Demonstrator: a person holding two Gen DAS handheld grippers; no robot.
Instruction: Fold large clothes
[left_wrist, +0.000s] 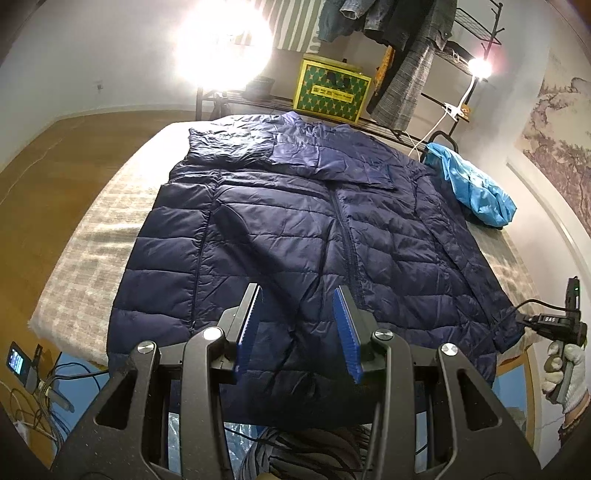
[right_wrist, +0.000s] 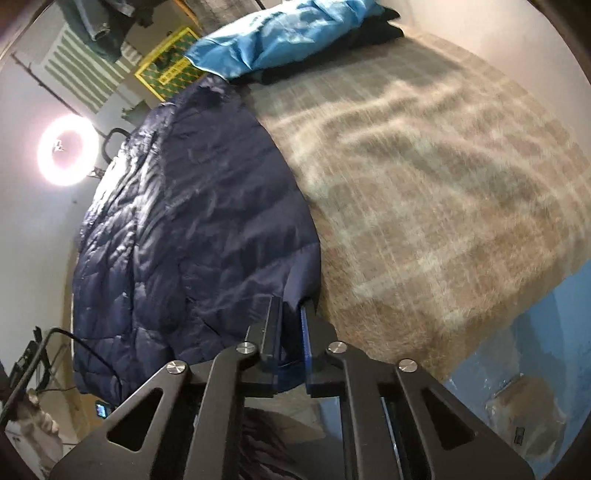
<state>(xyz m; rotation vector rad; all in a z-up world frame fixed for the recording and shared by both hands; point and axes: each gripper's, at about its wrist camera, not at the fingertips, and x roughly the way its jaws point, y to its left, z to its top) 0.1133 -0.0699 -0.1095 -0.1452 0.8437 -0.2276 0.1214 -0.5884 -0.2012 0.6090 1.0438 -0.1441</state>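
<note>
2 grippers, right gripper clamped on navy jacket hem, left gripper fingers apart

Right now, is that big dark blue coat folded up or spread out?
Mostly spread: the navy puffer jacket lies flat across the bed, sleeves folded in.

a bright round ring lamp glares at the far left. right of it, a yellow and green patterned cardboard box sits on a black wire shelf. dark and checked garments hang beyond. a crumpled light blue jacket lies at the bed's far right.
</note>
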